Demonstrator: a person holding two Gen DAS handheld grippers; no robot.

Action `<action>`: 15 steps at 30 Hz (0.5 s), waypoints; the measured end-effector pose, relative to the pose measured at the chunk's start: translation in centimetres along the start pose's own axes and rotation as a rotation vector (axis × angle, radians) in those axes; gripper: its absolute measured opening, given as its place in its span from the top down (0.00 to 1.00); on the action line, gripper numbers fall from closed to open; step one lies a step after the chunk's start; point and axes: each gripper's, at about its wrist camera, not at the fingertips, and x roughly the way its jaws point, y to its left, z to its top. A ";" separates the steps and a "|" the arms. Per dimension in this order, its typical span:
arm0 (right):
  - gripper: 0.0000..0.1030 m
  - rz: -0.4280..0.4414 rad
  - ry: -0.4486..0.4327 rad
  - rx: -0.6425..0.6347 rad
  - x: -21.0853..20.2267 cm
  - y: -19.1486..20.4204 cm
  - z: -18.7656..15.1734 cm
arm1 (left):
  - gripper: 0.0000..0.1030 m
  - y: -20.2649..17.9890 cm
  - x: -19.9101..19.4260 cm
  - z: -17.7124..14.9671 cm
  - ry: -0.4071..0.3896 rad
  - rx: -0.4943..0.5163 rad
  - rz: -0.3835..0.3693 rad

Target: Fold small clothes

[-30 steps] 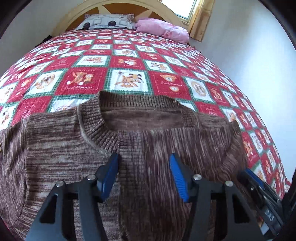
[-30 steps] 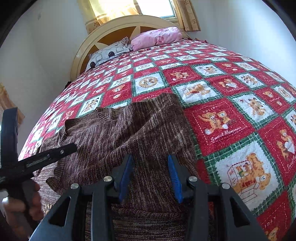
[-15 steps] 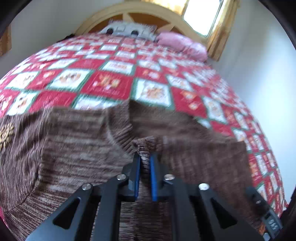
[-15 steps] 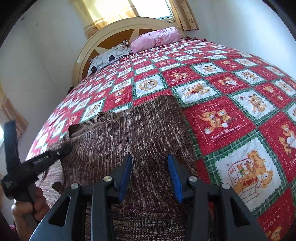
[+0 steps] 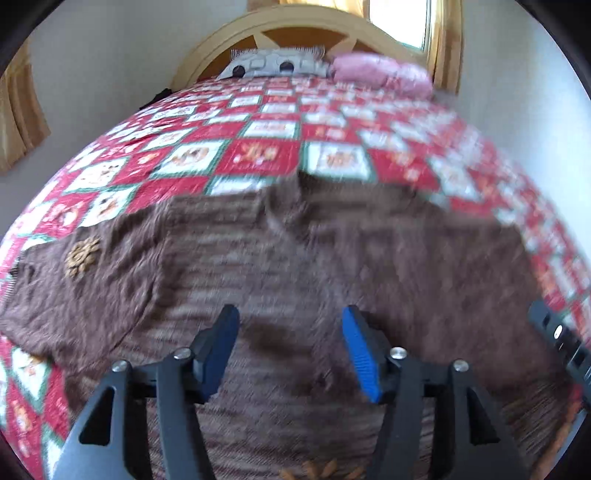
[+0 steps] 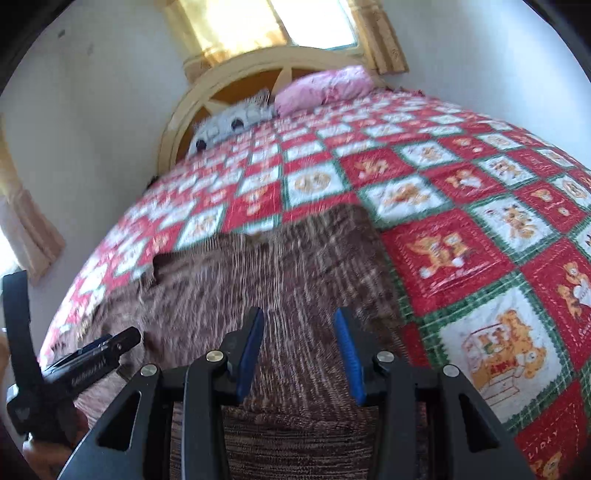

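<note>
A brown knitted sweater [image 5: 332,266] lies spread on the bed, its collar [image 5: 291,206] toward the headboard and a gold flower patch [image 5: 82,256] at its left. My left gripper [image 5: 290,332] is open and empty just above the sweater's middle. In the right wrist view the sweater [image 6: 280,280] lies below my right gripper [image 6: 298,330], which is open and empty over its right part. The left gripper's body [image 6: 74,369] shows at that view's lower left. Both views are motion-blurred.
A red, white and green patchwork quilt [image 6: 480,236] covers the bed. A grey pillow [image 5: 277,64] and a pink pillow [image 5: 380,72] lie against the wooden headboard [image 5: 295,33]. White walls flank the bed and a curtained window [image 6: 273,26] is behind it.
My left gripper shut on the sweater near the collar half a second ago, then opened and pulled back. The right gripper stayed open and tilted up a little.
</note>
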 end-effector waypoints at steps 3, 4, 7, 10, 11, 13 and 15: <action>0.59 -0.017 0.034 -0.004 0.7 -0.1 -0.1 | 0.32 1.2 -0.2 0.1 0.001 -0.041 -0.003; 0.59 -0.011 0.031 0.000 0.6 -0.2 -0.1 | 0.32 1.8 -0.5 0.0 -0.001 -0.048 0.006; 0.59 0.002 0.032 0.015 0.7 -0.5 -0.1 | 0.31 4.3 -2.0 -0.3 -0.023 -0.057 0.038; 0.59 0.005 0.030 0.017 0.6 -0.6 -0.1 | 0.13 9.0 -5.0 -0.9 -0.097 -0.148 0.045; 0.59 0.005 0.030 0.016 0.6 -0.6 -0.1 | 0.09 11.8 -6.3 -1.2 -0.143 -0.214 0.071; 0.59 0.005 0.030 0.017 0.6 -0.6 -0.1 | 0.02 15.7 -8.0 -1.6 -0.207 -0.314 0.134; 0.59 0.005 0.030 0.017 0.6 -0.6 -0.1 | 0.02 20.6 -8.9 -1.8 -0.238 -0.438 0.223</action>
